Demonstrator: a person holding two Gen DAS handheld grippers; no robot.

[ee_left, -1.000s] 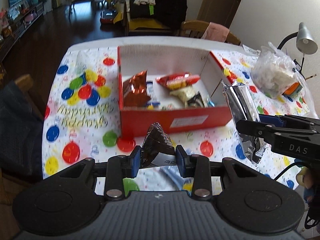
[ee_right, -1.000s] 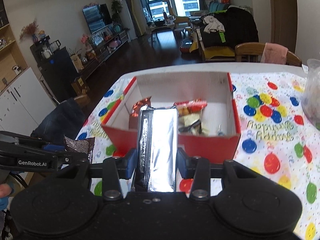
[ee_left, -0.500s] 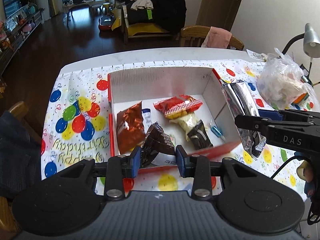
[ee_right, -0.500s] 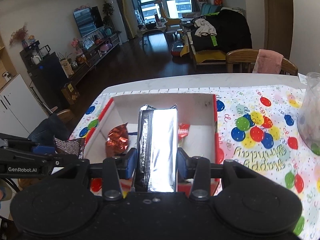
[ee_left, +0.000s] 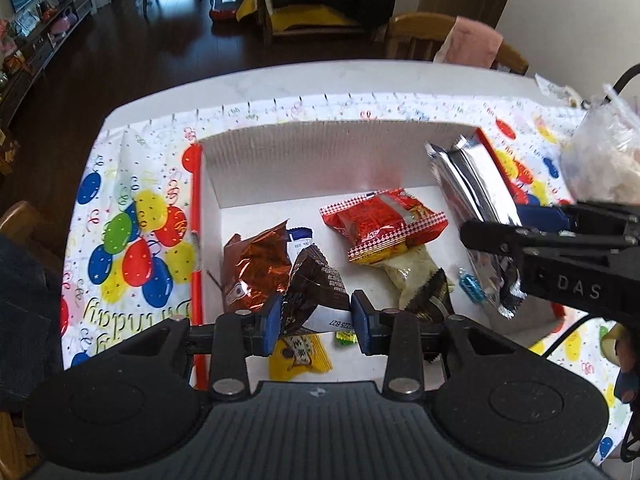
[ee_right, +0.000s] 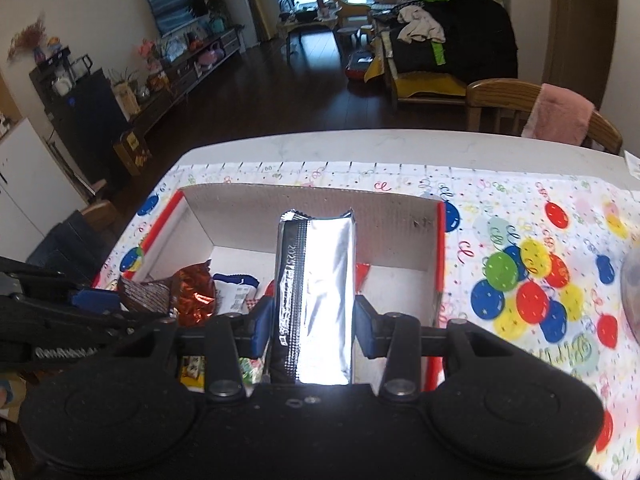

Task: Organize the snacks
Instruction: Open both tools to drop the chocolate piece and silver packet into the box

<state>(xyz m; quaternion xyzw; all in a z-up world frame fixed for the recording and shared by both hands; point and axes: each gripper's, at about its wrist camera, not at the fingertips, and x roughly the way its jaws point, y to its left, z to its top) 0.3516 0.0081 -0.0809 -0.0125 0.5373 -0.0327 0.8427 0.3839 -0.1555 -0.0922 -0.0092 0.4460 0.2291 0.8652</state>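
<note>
A red cardboard box (ee_left: 320, 152) with a white inside stands on the balloon tablecloth. In it lie a red snack pack (ee_left: 384, 220), a copper foil pack (ee_left: 256, 268), a pale pack (ee_left: 412, 272) and a yellow pack (ee_left: 298, 356). My left gripper (ee_left: 316, 316) is shut on a dark brown snack packet (ee_left: 316, 284), held over the box's near left part. My right gripper (ee_right: 310, 328) is shut on a long silver foil packet (ee_right: 316, 296), held over the box's right side; it also shows in the left wrist view (ee_left: 472, 200).
A clear plastic bag (ee_left: 604, 152) of food sits on the table right of the box. Wooden chairs (ee_right: 532, 112) with a pink cloth stand behind the table's far edge. The balloon tablecloth (ee_right: 540, 264) spreads to the right of the box.
Both grippers moved forward from in front of the box to over its inside, still holding their packets. The box now fills more of both views.
</note>
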